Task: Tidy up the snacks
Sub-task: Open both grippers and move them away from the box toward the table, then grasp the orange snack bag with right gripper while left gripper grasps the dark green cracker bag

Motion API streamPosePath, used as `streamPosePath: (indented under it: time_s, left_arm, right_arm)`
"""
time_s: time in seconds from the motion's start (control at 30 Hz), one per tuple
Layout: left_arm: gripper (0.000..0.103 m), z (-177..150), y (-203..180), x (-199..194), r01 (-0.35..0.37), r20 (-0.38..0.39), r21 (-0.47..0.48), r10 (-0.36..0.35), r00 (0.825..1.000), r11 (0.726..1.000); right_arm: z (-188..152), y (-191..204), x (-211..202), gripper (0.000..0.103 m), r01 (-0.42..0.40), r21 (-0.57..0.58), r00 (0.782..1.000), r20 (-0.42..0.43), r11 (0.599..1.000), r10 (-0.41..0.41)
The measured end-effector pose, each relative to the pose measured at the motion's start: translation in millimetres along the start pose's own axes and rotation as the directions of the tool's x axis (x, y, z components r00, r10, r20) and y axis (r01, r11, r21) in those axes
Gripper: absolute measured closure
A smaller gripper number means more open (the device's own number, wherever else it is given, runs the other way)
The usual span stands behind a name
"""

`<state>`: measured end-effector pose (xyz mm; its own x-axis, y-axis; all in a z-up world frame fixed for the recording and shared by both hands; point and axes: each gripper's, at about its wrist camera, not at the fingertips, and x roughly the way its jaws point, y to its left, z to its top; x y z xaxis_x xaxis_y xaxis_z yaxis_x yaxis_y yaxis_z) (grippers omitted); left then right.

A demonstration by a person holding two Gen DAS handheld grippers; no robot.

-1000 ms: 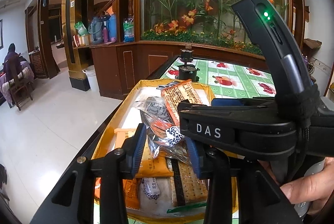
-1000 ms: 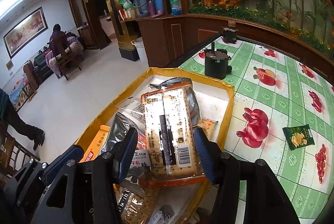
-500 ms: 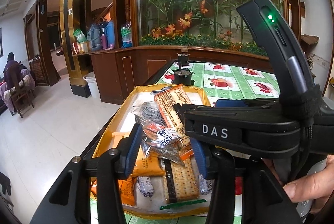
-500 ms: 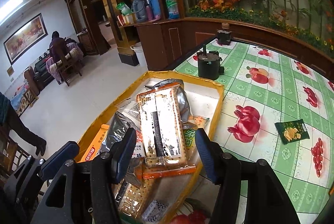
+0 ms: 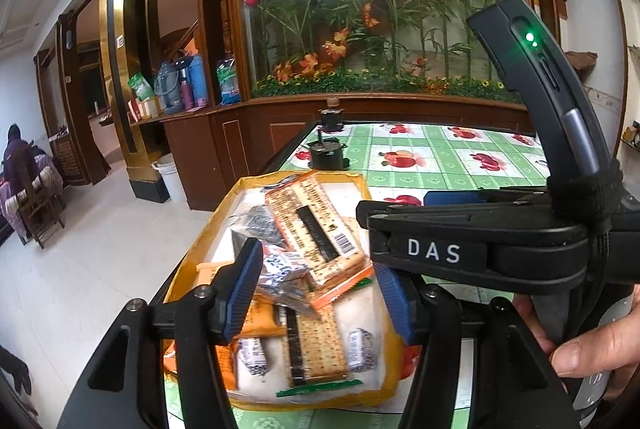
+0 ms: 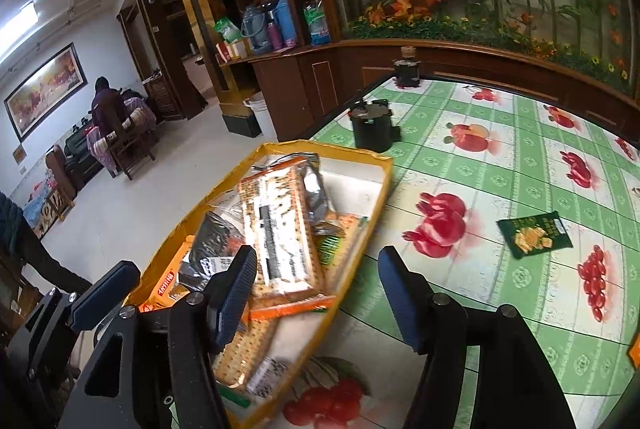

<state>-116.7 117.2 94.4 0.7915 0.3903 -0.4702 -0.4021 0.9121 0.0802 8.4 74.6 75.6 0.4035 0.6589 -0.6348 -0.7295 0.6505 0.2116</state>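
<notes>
We have the left gripper [image 5: 316, 291] low in the frame, jaws just opening and gripping nothing; the clear-wrapped snack pack [image 5: 282, 271] lies loose between them in the yellow tray [image 5: 362, 183]. Our right gripper [image 6: 316, 289] sits low too, jaws spreading wider, pads pressing on nothing. Just beyond its left finger, the long cracker pack [image 6: 280, 229] rests on top of the pile of snacks, mid-frame. The tray lies on the green fruit-print tablecloth [image 6: 500, 157]. Out to the right, well apart from the tray, a small green snack bag [image 6: 534, 234] lies alone. A black pot [image 6: 371, 127] stands just past the tray's far end.
</notes>
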Motion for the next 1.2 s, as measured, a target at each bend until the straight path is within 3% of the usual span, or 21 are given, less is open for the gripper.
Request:
streamPosePath:
  time_s: [0.33,0.5,0.63,0.8,0.87,0.93,1.1,1.2]
  left_arm:
    - [0.046,8.5,-43.1,-1.5,0.055,-0.011,0.086,-0.054,0.998,0.995]
    - [0.04,14.5,-67.4,3.3,0.123,-0.044,0.123,-0.118,0.992,0.985]
    - [0.039,19.5,-89.3,16.2,0.203,-0.106,0.136,-0.189,0.976,0.97]
    - [0.032,40.0,-128.5,51.5,0.333,-0.22,0.163,-0.295,0.93,0.929]
    - [0.023,47.4,-143.4,69.0,0.36,-0.256,0.168,-0.312,0.915,0.918]
    - [0.019,59.3,-158.8,102.1,0.408,-0.321,0.147,-0.346,0.881,0.901]
    - [0.019,69.7,-172.6,186.4,0.418,-0.449,0.005,-0.372,0.813,0.908]
    - [0.019,72.1,-174.8,219.8,0.392,-0.476,-0.042,-0.364,0.801,0.919]
  right_arm:
    - [-16.0,-60.1,-36.2,0.033,0.051,0.064,0.998,0.02,0.997,-0.052]
    - [-30.8,-120.0,-68.8,0.034,0.112,0.135,0.992,0.036,0.984,-0.118]
    - [-48.8,-176.7,-98.7,0.034,0.136,0.273,0.987,0.048,0.952,-0.155]
    - [-69.6,-236.9,-135.6,0.034,0.17,0.432,0.975,0.057,0.886,-0.215]
    - [-76.5,-254.6,-149.1,0.034,0.179,0.478,0.968,0.07,0.86,-0.241]
    - [-82.8,-267.3,-158.6,0.034,0.176,0.509,0.966,0.076,0.843,-0.248]
    - [-94.1,-289.0,-168.3,0.033,0.173,0.575,0.962,0.073,0.8,-0.262]
    - [-95.5,-294.9,-171.0,0.033,0.178,0.589,0.96,0.073,0.788,-0.272]
